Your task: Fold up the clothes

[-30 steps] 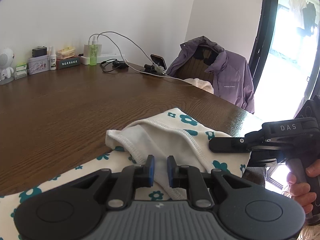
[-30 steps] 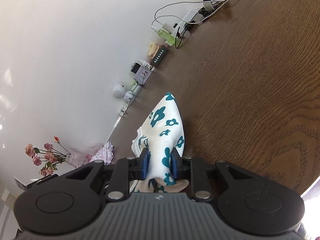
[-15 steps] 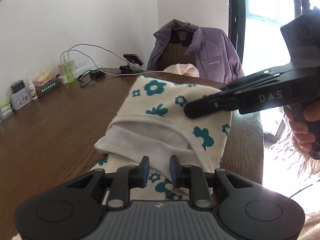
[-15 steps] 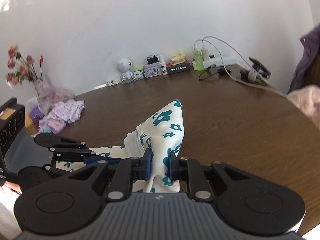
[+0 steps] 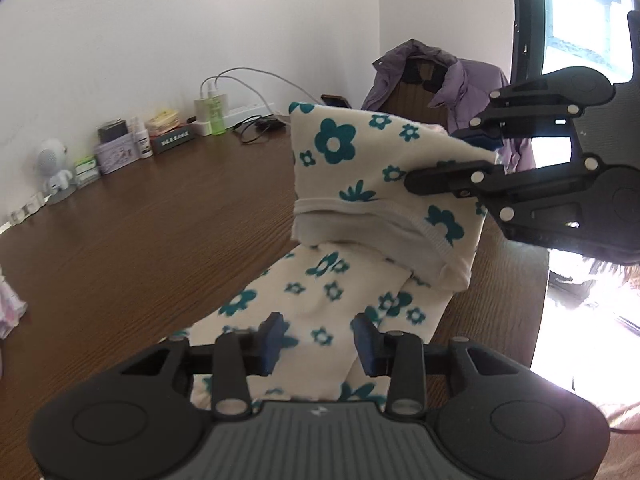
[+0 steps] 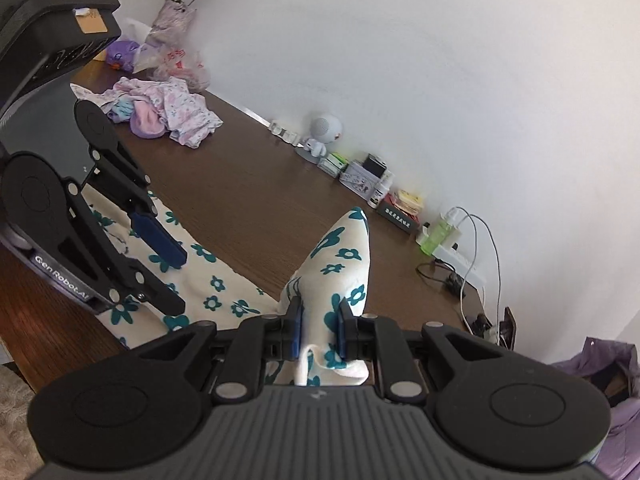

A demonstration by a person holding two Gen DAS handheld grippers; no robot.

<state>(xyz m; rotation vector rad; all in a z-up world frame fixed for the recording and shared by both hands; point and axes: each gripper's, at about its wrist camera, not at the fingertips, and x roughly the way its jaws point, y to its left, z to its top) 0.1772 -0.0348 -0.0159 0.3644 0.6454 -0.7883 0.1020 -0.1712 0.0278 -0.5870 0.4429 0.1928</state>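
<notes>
A cream garment with teal flowers (image 5: 352, 272) lies along the brown table's near edge. My right gripper (image 6: 319, 330) is shut on one end of the garment (image 6: 340, 264) and holds it lifted above the table. That gripper also shows in the left wrist view (image 5: 452, 158), clamping the raised cloth. My left gripper (image 5: 320, 340) is open and empty, just above the flat part of the garment. It shows in the right wrist view (image 6: 178, 280) with its jaws apart over the cloth.
A pile of pink and purple clothes (image 6: 160, 112) lies at the table's far left by a flower vase (image 6: 176, 12). Small boxes, bottles, a white figurine (image 5: 54, 170) and a power strip with cables (image 5: 240, 110) line the wall. A purple jacket (image 5: 448, 80) hangs on a chair.
My left gripper has opened and let go of the garment. My right gripper has lifted its end of the garment higher and swung round to the left.
</notes>
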